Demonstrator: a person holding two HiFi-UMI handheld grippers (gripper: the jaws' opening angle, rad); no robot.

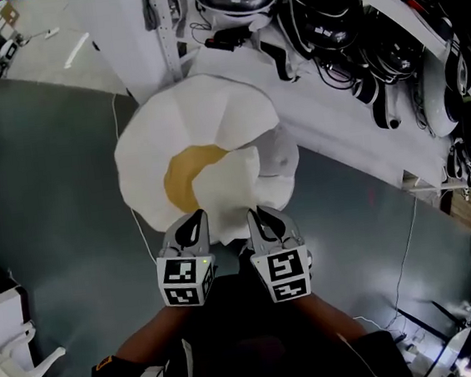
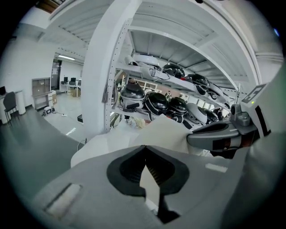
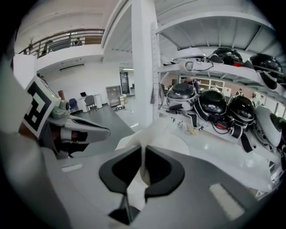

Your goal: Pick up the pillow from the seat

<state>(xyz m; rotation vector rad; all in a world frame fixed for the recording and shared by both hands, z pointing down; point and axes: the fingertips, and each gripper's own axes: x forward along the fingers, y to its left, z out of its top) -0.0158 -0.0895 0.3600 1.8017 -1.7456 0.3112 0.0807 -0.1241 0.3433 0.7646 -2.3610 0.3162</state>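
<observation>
Pillow (image 1: 206, 145) fabric is sitting pinched in both sets of jaws: the left gripper (image 1: 191, 230) and the right gripper (image 1: 264, 222) are each closing on the near edge, side by side and close together, with white cloth pressed between the pads in both gripper views. The pillow is a white, lobed, roughly round cushion with a yellow patch, like a fried egg, so no long axis is standing out. It is spreading away from the jaws toward the rack, with its yellow face turning up toward the head camera and its far edge pointing at the white upright post (image 3: 142, 62). It is hanging held up over the dark grey floor (image 1: 40, 162), just in front of the white shelving (image 1: 355, 129). The person's forearms (image 1: 151, 339) are reaching in from the bottom of the head view. Black and white helmets (image 3: 212, 105) with dark cables are lining the shelves beyond the pillow, and the lowest shelf is running right behind its far edge. A thin white cable (image 1: 405, 249) is trailing across the floor to the right. Office chairs (image 3: 91, 102) are standing far off in the open, brightly lit room.
</observation>
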